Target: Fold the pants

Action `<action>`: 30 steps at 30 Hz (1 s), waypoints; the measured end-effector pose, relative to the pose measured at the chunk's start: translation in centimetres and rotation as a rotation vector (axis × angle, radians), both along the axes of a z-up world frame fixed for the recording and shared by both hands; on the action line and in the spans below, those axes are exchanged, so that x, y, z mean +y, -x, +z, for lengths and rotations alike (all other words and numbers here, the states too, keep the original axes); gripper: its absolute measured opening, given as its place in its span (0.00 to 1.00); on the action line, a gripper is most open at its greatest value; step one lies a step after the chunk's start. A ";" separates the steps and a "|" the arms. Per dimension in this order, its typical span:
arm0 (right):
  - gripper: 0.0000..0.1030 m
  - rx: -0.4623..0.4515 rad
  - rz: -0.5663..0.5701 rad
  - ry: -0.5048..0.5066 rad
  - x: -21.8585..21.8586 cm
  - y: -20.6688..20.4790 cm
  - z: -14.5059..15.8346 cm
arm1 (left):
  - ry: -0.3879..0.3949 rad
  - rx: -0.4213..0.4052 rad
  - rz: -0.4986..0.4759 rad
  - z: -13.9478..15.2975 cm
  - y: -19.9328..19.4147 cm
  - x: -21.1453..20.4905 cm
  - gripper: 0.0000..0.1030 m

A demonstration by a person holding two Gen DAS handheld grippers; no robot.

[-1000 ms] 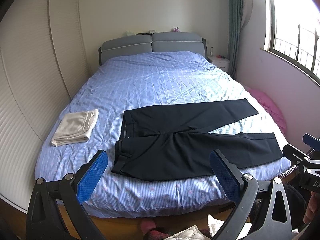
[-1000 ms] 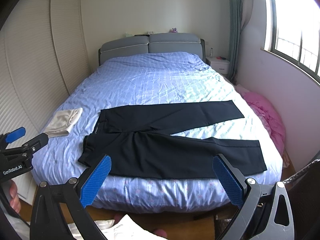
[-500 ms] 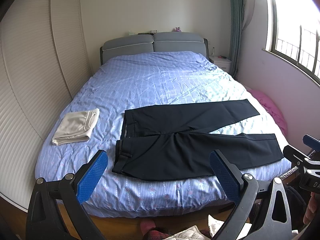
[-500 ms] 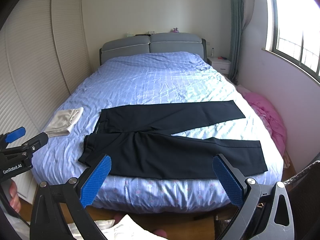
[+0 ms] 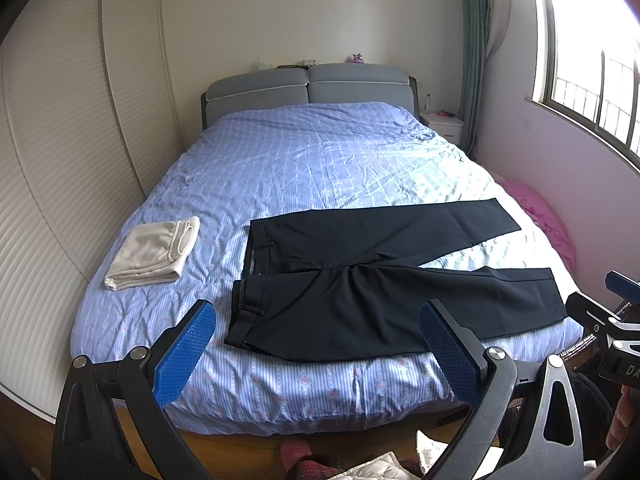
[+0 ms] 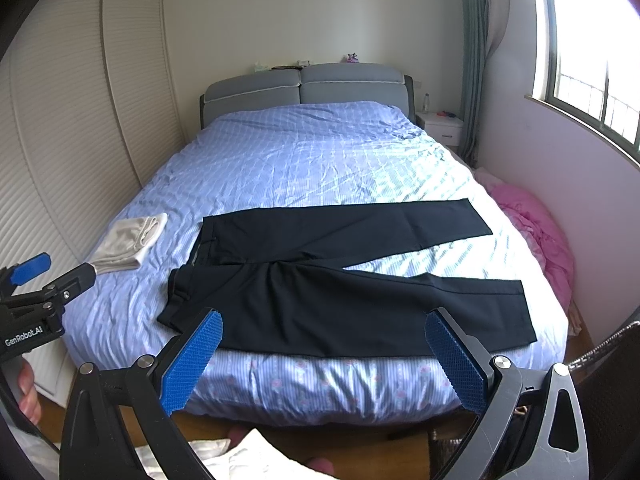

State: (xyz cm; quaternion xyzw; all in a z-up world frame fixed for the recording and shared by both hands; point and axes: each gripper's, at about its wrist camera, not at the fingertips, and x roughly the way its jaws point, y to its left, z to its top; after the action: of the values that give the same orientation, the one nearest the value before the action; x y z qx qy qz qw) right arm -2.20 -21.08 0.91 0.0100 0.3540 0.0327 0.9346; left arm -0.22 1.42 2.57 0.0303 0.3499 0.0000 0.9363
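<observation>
Black pants (image 5: pixel 360 276) lie flat across the foot of the bed, waistband to the left, both legs spread apart toward the right; they also show in the right wrist view (image 6: pixel 340 280). My left gripper (image 5: pixel 316 344) is open and empty, held off the bed's foot edge, short of the pants. My right gripper (image 6: pixel 324 348) is open and empty, also short of the foot edge. Each gripper shows at the edge of the other's view: the right gripper (image 5: pixel 600 320) and the left gripper (image 6: pixel 52 284).
The bed (image 5: pixel 320 160) has a blue striped cover and a grey headboard (image 5: pixel 308 84). A folded beige garment (image 5: pixel 156 248) lies at the bed's left. A pink heap (image 6: pixel 536 232) lies on the floor at right. A slatted wardrobe (image 5: pixel 60 160) stands left, a nightstand (image 5: pixel 444 124) at back right.
Both views have shifted only slightly; the grippers stay open and the pants have not moved.
</observation>
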 end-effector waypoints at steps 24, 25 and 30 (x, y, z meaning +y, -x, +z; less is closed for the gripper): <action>1.00 0.113 0.018 -0.028 -0.5 -2.6 -3.6 | -0.006 0.075 0.080 -3.4 -1.4 1.3 1.00; 1.00 0.130 0.022 -0.035 -0.4 -3.0 -4.3 | -0.008 0.082 0.087 -3.8 -1.5 1.5 1.00; 0.99 0.239 0.034 -0.068 0.7 -5.9 -9.4 | -0.014 0.169 0.138 -8.1 -3.4 4.3 1.00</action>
State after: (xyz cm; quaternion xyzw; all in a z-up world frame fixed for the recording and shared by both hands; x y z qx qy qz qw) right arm 3.73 -20.36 -8.52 0.0394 0.4615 0.0592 0.8843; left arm 3.18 5.70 -5.54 0.0128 0.4287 0.0643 0.9011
